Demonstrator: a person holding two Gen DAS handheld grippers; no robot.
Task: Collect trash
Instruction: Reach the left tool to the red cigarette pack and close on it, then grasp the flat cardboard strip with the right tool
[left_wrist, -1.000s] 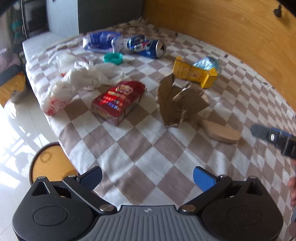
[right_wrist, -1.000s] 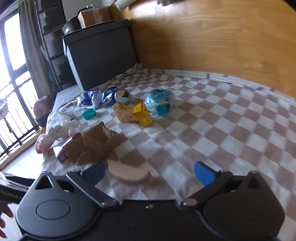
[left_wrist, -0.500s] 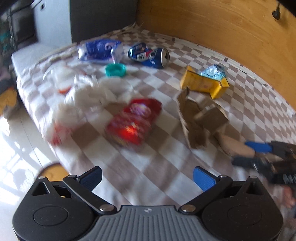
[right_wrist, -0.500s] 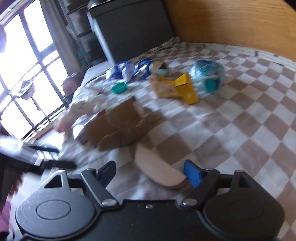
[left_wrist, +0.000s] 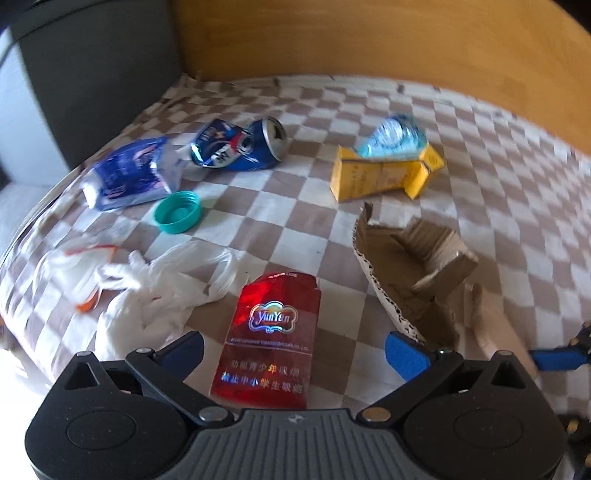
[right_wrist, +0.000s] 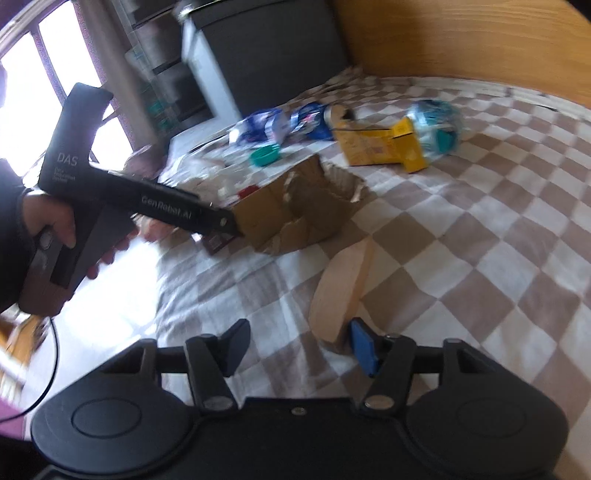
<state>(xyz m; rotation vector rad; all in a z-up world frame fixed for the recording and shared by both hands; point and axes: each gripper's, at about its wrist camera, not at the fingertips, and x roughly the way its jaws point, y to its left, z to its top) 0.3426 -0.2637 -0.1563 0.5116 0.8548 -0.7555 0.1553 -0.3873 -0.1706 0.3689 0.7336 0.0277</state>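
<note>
A red cigarette carton lies flat on the checked bedspread, between the wide-apart fingers of my open left gripper, whose pads do not touch it. A torn brown cardboard box sits just right of it. In the right wrist view, a tan oval cardboard piece has its near end between the closing jaws of my right gripper. It lies close to the blue right pad, and the left finger stands apart from it. One blue finger of that gripper shows at the left wrist view's right edge.
Farther back lie a crushed blue can, a blue pouch, a teal cap, a yellow box with a crumpled bottle and a white plastic bag. A wooden headboard and a dark cabinet border the bed.
My left gripper moved in over the red carton, which now lies between its fingers. My right gripper dropped toward the tan cardboard piece and its jaws narrowed around the near end.
</note>
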